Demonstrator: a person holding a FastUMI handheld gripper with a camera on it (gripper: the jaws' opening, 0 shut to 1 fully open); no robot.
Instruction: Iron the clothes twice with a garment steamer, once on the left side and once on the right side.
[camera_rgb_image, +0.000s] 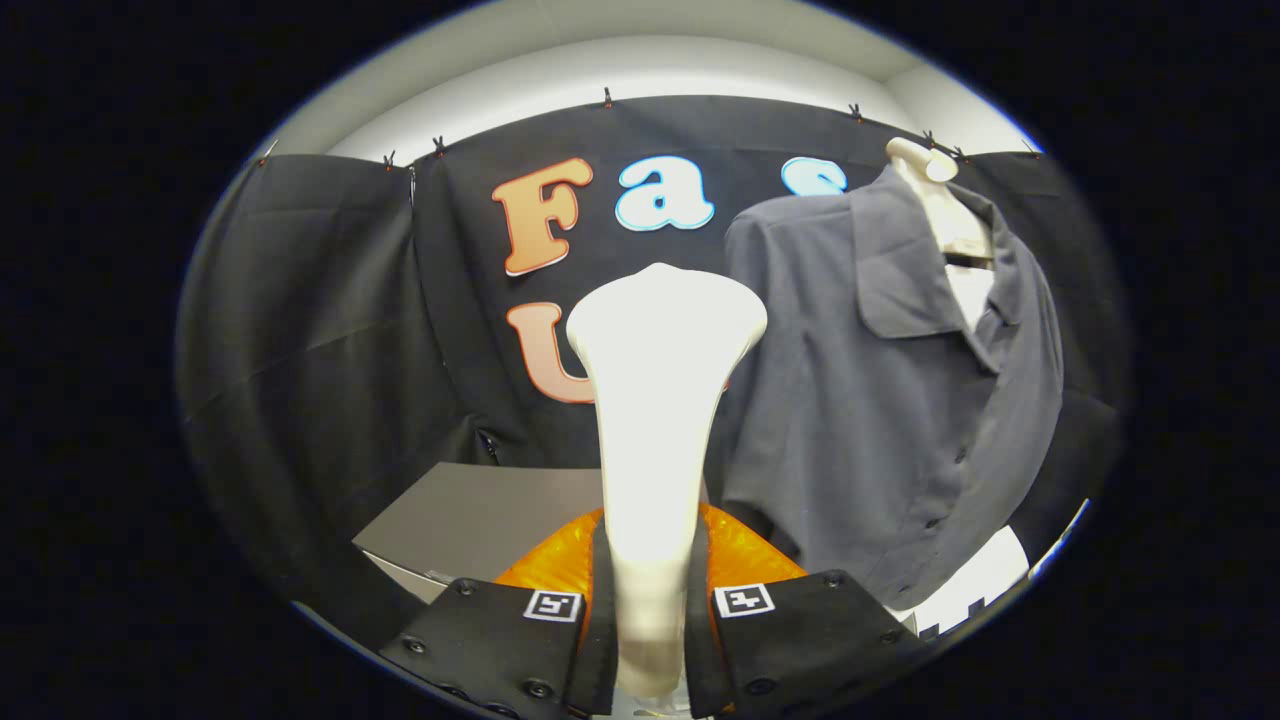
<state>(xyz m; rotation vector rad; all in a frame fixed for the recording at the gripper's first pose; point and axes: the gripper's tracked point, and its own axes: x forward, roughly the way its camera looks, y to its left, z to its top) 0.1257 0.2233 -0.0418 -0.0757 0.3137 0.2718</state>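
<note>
A white garment steamer (655, 400) stands upright between my fingers, its narrow handle pinched by both and its broad head rising well above them. My gripper (648, 610) is shut on that handle. To the right, beyond the fingers, a dark grey button-up shirt (880, 400) hangs on a pale mannequin torso (945, 210), collar open, its front turned toward me. The steamer head sits just left of the shirt's sleeve, and I cannot tell whether they touch.
A grey tabletop (490, 515) lies low on the left behind the fingers. Something orange and glossy (555, 560) sits just behind the fingers at the steamer's base. The mannequin's white lower part (975, 585) shows under the shirt's hem.
</note>
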